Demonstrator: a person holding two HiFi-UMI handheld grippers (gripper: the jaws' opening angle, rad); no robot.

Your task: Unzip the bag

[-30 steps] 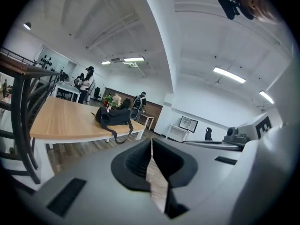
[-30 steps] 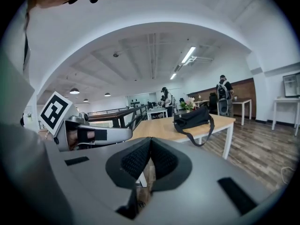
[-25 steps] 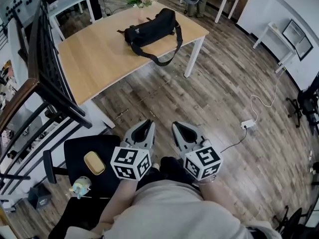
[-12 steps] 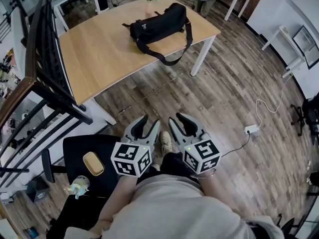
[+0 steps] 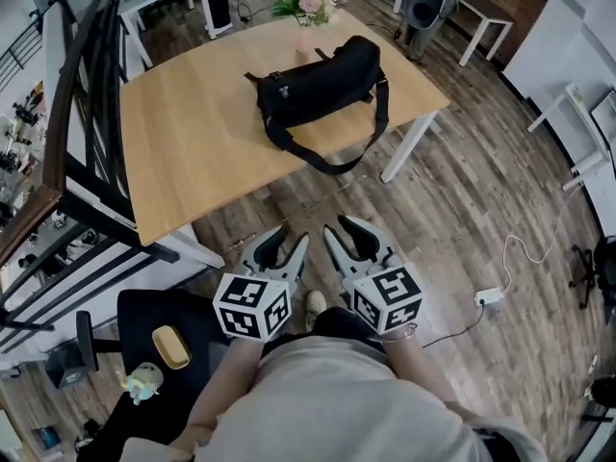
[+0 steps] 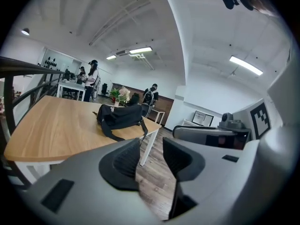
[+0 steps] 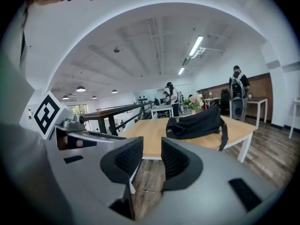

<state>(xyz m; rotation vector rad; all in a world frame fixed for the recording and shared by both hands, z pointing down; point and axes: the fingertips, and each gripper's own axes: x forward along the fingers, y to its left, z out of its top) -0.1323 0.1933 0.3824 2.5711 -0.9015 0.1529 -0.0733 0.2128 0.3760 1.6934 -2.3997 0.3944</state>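
A black bag [image 5: 318,89] lies on the wooden table [image 5: 192,152], its strap [image 5: 337,162] looping over the near edge. Both grippers hang over the wood floor, well short of the table. My left gripper [image 5: 292,239] is open and my right gripper [image 5: 339,227] is open beside it. The jaws of both have just been opening, with nothing between them. In the left gripper view the bag [image 6: 119,116] lies far beyond the open left gripper [image 6: 151,146]. The right gripper view shows the bag [image 7: 194,124] ahead of the open right gripper [image 7: 152,149].
A dark stair railing [image 5: 87,114] runs along the left. A black chair [image 5: 154,316] holding a yellow object [image 5: 170,346] stands at lower left. A flower vase [image 5: 313,8] sits at the table's far edge. A power strip [image 5: 489,296] and cable lie on the floor at right.
Both grippers' jaws were shut a second ago and now stand open. The table and bag have come nearer in the head view as the person moved toward them.
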